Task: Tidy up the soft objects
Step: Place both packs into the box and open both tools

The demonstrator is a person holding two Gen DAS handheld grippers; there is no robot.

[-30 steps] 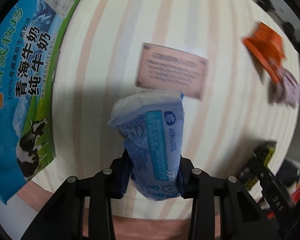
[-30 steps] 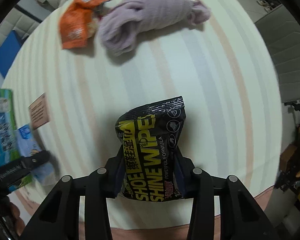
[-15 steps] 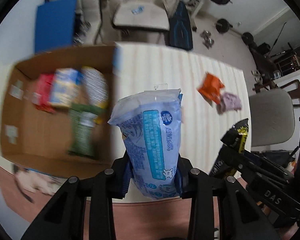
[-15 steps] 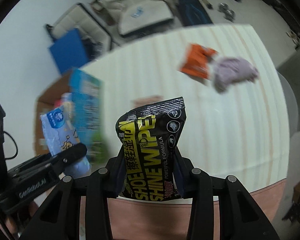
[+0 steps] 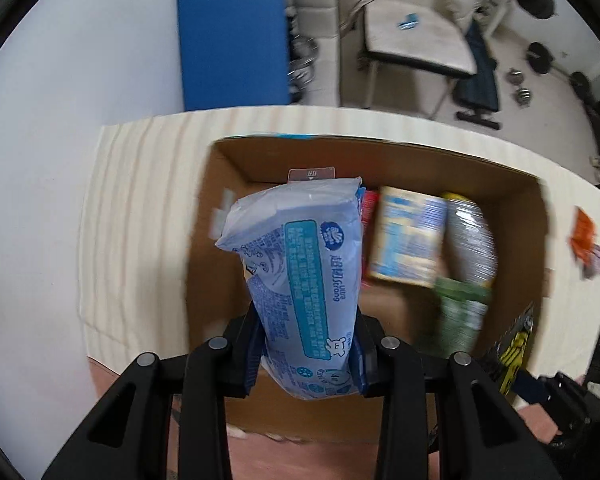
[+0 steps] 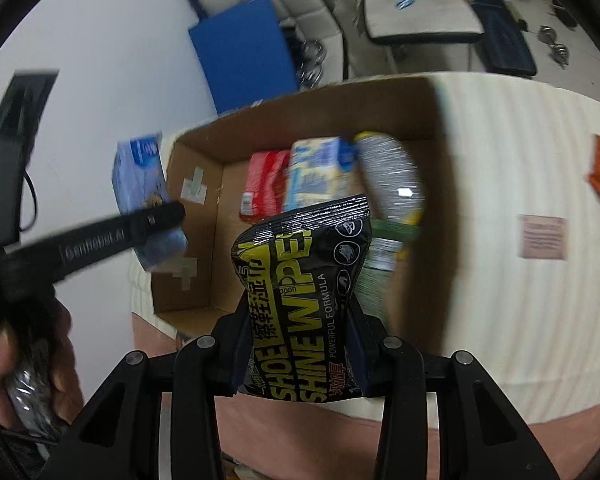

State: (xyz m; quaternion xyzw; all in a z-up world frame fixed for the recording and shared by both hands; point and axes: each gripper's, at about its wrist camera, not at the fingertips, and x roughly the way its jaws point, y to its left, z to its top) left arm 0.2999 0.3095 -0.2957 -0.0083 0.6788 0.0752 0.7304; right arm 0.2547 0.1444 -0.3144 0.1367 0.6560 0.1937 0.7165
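My left gripper [image 5: 306, 354] is shut on a light blue tissue pack [image 5: 300, 272] and holds it above the open cardboard box [image 5: 228, 184]. My right gripper [image 6: 300, 354] is shut on a black and yellow shoe-wipes pack [image 6: 304, 300], also above the box [image 6: 204, 272]. The box holds a red pack [image 6: 264, 180], a blue and yellow pack [image 6: 320, 172], a silver pack [image 6: 392, 176] and a green pack [image 5: 460, 312]. The left gripper with its blue pack [image 6: 140, 184] shows at the left of the right wrist view.
The box stands on a striped table [image 5: 140, 208]. An orange packet [image 5: 584, 236] and a purple cloth [image 5: 598, 260] lie at the far right. A pink card [image 6: 542, 236] lies right of the box. A blue panel [image 5: 232, 40] and chairs stand behind.
Both grippers have swung left from over the table to above the open box, each keeping its pack. The orange packet and purple cloth have slid to the right edge of view.
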